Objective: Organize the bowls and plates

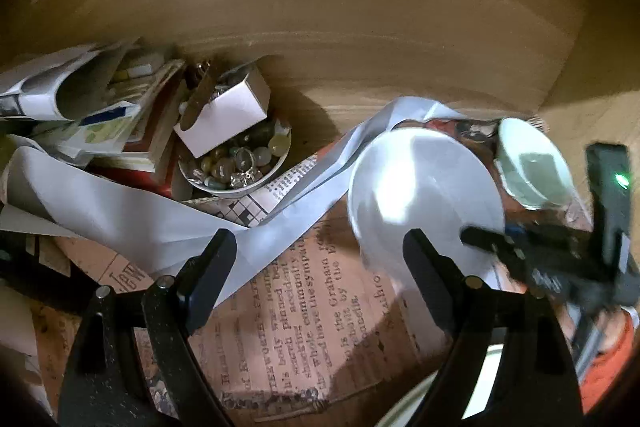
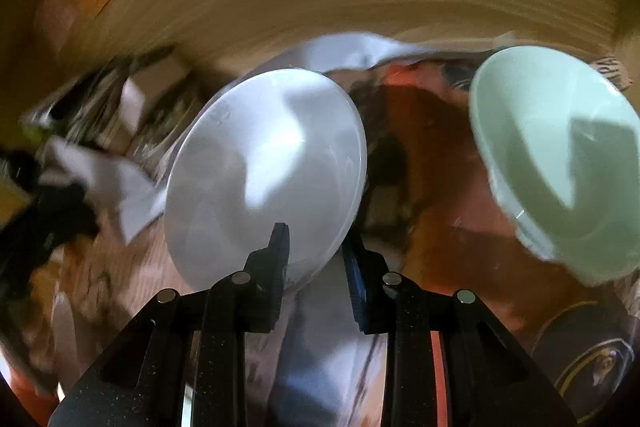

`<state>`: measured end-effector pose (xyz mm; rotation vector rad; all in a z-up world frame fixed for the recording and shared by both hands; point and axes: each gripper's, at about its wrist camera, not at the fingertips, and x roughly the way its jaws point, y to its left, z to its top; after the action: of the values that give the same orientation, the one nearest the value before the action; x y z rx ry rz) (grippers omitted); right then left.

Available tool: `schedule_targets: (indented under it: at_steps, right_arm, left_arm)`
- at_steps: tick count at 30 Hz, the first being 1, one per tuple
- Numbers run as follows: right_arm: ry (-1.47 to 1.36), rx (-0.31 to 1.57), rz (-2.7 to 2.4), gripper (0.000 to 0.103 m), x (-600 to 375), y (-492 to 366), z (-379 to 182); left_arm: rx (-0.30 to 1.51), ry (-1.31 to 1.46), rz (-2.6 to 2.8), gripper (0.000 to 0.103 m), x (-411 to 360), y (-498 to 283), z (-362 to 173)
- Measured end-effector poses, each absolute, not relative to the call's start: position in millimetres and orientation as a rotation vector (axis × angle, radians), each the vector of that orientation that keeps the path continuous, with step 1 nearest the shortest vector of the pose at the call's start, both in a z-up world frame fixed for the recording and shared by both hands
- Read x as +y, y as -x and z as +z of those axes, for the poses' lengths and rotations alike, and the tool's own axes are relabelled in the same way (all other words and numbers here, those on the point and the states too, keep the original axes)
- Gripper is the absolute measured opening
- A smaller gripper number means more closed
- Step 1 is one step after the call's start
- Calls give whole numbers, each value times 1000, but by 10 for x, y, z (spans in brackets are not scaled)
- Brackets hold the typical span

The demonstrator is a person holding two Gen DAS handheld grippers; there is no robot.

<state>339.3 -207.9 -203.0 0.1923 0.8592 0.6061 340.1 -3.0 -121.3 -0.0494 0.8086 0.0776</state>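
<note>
Right wrist view puts the white plate at twelve o'clock, its near rim between the right gripper's narrowly parted fingers, contact lost in blur, so it might slip toward the green bowl at two o'clock; the left gripper hangs spread, empty.

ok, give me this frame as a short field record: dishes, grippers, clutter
white plate: held by its near rim, tilted
green bowl: right of the plate, empty, on printed paper
right gripper: fingers on either side of the plate rim
left gripper: open, holds nothing
small bowl: far left, filled with beads and a white box
newspaper: spread under everything
image quality: right wrist view motion-blurred
</note>
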Motion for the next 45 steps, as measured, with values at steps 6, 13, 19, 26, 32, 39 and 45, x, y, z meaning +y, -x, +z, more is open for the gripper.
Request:
schedule_targets:
  at_steps: [6,13,19,26,32,39,45]
  right_arm:
    - [-155,873,657,26,-2069,-3267,-2072]
    - [-149,824,599,28,-2065,-3275,-2046]
    - [-174,784,577,28,-2000,-3262,-2039]
    - [-178,780,589,20,-1992,-3233,-2064]
    - [-147,756,562,20,-1973,-3188,-2064]
    - [-157,704,591,20,-2009,-3006,-1916]
    - [-168,638,598,20,-2068,-2743,-1748]
  left_arm:
    - [885,30,80,74,-43,-3571,-1392]
    - [926,-7,71,47,-89,-3706,-1488]
    - [944,-6,17,26,-151,-3767,-1518]
    - [955,-60,0,11,-310,-3809,-1550]
    - [961,-56,-13,11,-311,-3708,-1494]
    - [875,-39,-25,11,-279,-3371,-1249]
    - [815,-11,-49,11,-264,-2997,-1067]
